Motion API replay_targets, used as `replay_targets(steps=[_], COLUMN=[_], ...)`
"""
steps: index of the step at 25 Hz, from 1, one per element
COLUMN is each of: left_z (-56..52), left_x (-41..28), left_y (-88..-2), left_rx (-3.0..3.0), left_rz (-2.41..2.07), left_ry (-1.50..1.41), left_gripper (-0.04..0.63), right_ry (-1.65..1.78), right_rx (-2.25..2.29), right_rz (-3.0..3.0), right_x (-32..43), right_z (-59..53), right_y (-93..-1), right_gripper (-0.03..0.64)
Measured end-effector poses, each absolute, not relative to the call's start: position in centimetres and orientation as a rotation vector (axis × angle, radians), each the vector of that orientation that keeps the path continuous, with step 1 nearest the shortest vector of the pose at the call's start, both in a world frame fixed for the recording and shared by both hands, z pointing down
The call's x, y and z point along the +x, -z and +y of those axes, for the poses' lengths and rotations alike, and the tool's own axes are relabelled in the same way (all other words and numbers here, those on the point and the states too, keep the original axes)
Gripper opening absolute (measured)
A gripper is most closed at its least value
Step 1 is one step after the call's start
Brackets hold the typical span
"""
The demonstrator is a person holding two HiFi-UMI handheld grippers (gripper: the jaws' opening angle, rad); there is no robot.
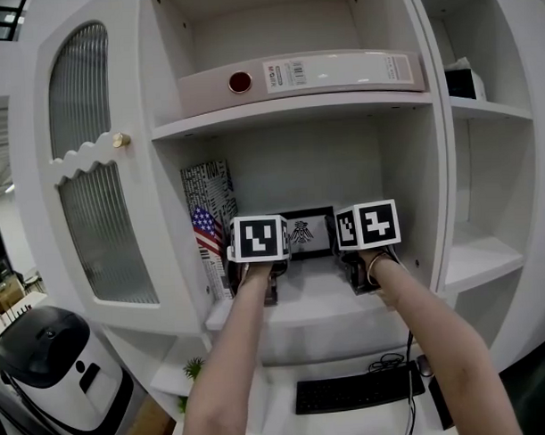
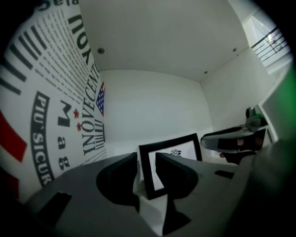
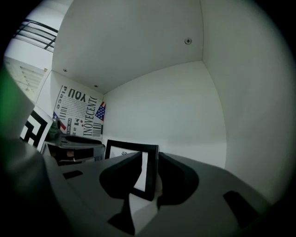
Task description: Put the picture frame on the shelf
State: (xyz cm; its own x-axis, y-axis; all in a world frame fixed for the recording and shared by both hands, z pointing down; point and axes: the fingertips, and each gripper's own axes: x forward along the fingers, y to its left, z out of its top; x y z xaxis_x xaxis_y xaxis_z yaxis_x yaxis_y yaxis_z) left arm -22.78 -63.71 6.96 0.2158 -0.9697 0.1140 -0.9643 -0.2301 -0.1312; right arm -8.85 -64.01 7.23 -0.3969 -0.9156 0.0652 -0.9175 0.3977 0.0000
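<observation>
The black picture frame (image 1: 309, 230) stands upright on the middle shelf (image 1: 320, 298) of a white cabinet, close to the back wall. My left gripper (image 1: 257, 280) is at its left end and my right gripper (image 1: 362, 271) at its right end. In the left gripper view the frame's left edge (image 2: 144, 171) sits between the jaws of my left gripper (image 2: 147, 163), with a thin white gap beside it. In the right gripper view the frame's right edge (image 3: 152, 171) stands between the jaws of my right gripper (image 3: 150, 159), not pinched. Both grippers are open.
A printed book (image 1: 210, 214) with a flag design stands at the left of the frame. A binder (image 1: 303, 77) lies on the shelf above. A ribbed-glass cabinet door (image 1: 99, 227) hangs open on the left. Below are a keyboard (image 1: 354, 389) and a black-and-white appliance (image 1: 55, 371).
</observation>
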Motion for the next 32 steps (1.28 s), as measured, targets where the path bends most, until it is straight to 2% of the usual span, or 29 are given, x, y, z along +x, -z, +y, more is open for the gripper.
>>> replay_targets(steps=[16, 21, 32], left_z=[-54.5, -51.3, -45.4], left_x=[-22.1, -22.5, -23.0], left_y=[-3.2, -4.3, -9.0], left_rx=[-2.412, -2.387, -2.392], left_rz=[1.773, 1.741, 1.683], left_ry=[0.024, 0.022, -0.039], left_gripper=[0.097, 0.066, 0.044], right_ry=[0.206, 0.208, 0.203], right_rx=[1.582, 1.534, 1.432], right_rz=[-2.71, -2.783, -2.933], right_x=[-10.4, -11.0, -11.8], right_z=[-54.4, -50.6, -42.5], right_y=[-3.9, -4.5, -8.2], right_gripper=[0.092, 0.092, 0.092])
